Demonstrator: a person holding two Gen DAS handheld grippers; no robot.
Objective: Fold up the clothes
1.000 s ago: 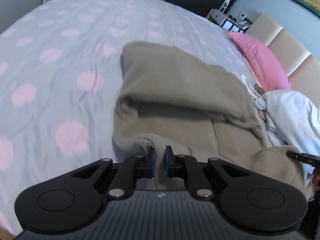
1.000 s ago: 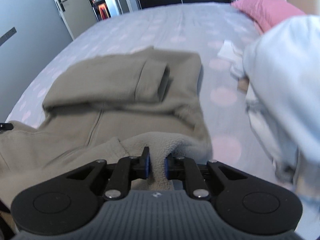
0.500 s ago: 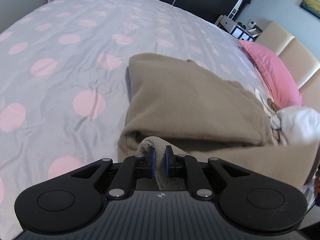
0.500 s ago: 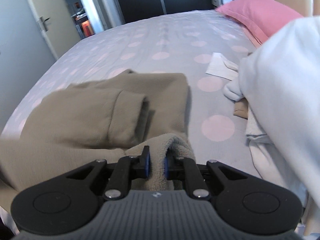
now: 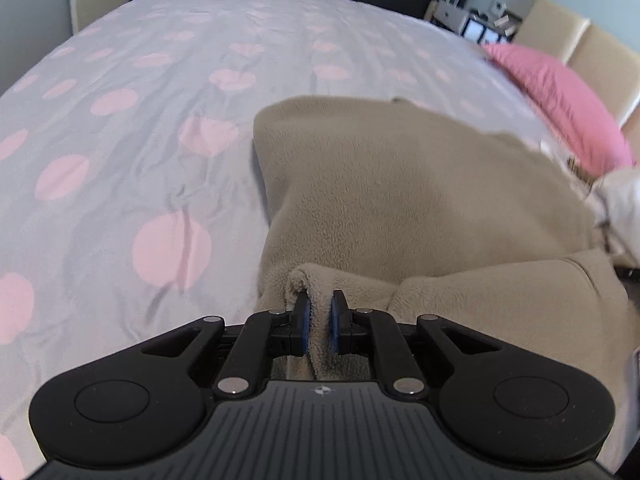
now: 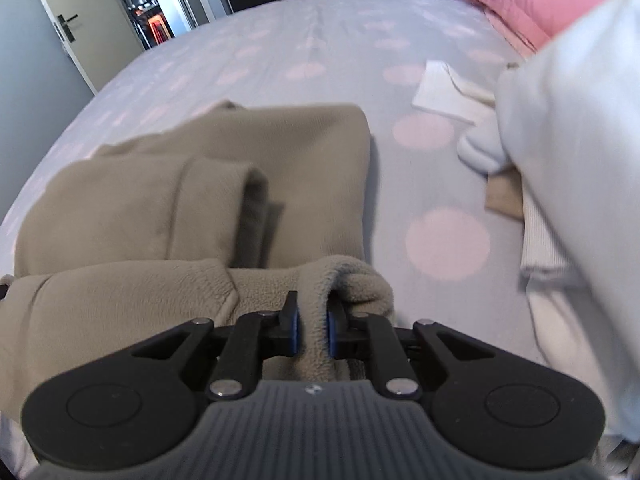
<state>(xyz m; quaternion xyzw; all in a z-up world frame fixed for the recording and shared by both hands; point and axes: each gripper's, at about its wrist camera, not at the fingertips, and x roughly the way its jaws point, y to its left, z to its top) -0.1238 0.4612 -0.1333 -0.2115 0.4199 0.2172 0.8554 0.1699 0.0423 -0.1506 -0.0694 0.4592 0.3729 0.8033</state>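
A beige fleece jacket [image 5: 408, 184] lies on the bed, its near edge lifted and carried over the folded part. My left gripper [image 5: 319, 312] is shut on the fleece at the jacket's left near corner. In the right wrist view the same jacket [image 6: 200, 200] shows a folded sleeve with a cuff on top. My right gripper [image 6: 312, 312] is shut on the fleece edge at the right near corner, and a roll of fabric bulges over its fingers.
The bed cover [image 5: 140, 120] is grey with pink dots. A pink pillow [image 5: 560, 104] lies at the headboard. A heap of white clothes [image 6: 568, 152] and a white folded piece [image 6: 444, 96] lie to the right. A door [image 6: 72, 20] stands far left.
Both grippers have carried the jacket's near edge forward over the rest of it. The folded part now looks closer, and the lower body of the jacket is covered.
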